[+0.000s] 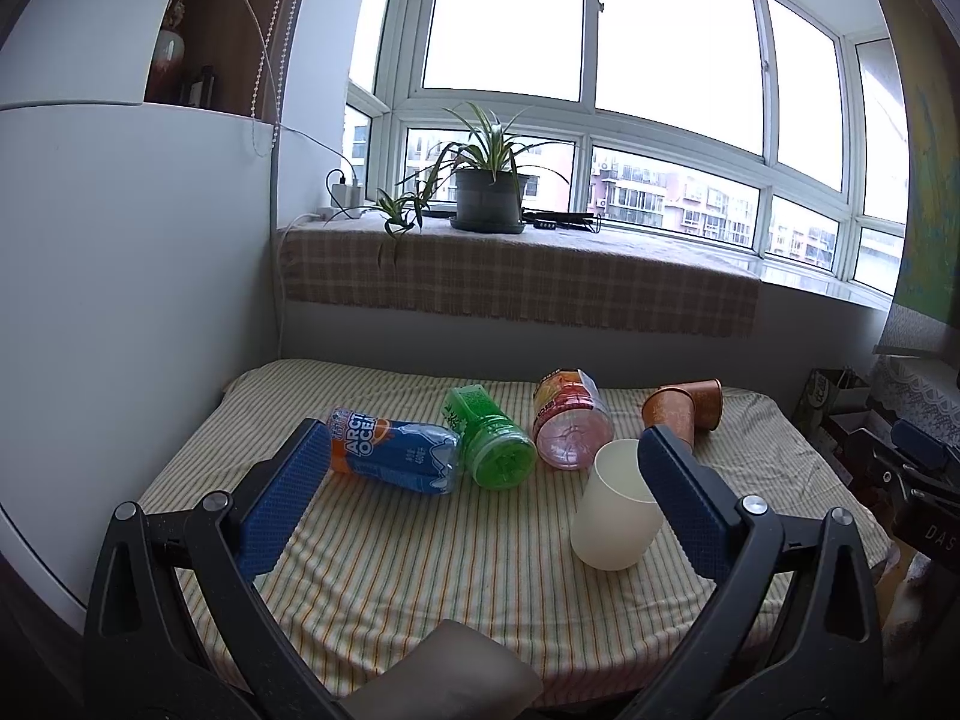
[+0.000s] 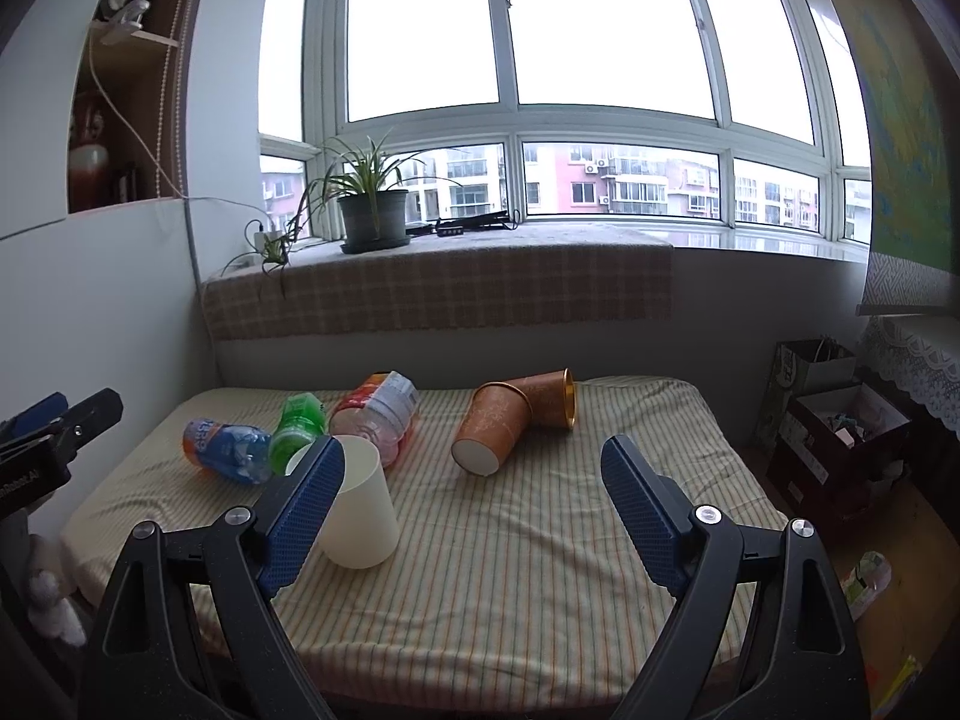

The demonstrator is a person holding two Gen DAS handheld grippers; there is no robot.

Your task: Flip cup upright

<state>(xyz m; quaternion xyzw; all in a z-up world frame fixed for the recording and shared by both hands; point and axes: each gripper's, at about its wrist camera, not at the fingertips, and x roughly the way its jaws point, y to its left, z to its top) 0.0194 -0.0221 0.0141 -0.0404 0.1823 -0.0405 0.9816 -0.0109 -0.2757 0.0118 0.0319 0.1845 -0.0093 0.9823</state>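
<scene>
Striped bed (image 1: 420, 570) fills both views. Left hand-held gripper (image 1: 480, 492) gapes wide, holding nothing; right hand-held gripper (image 2: 474, 498) is wide too. The cream cup (image 1: 615, 510) lies tipped mid-bed. Only the right view shows the white base of the orange paper cup (image 2: 492, 429); the left view reads the Arctic Ocean bottle (image 1: 393, 456) label.

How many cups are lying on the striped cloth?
3: a cream cup at front left, an orange paper cup in the middle, and a copper-coloured cup touching it behind. None look hidden.
</scene>
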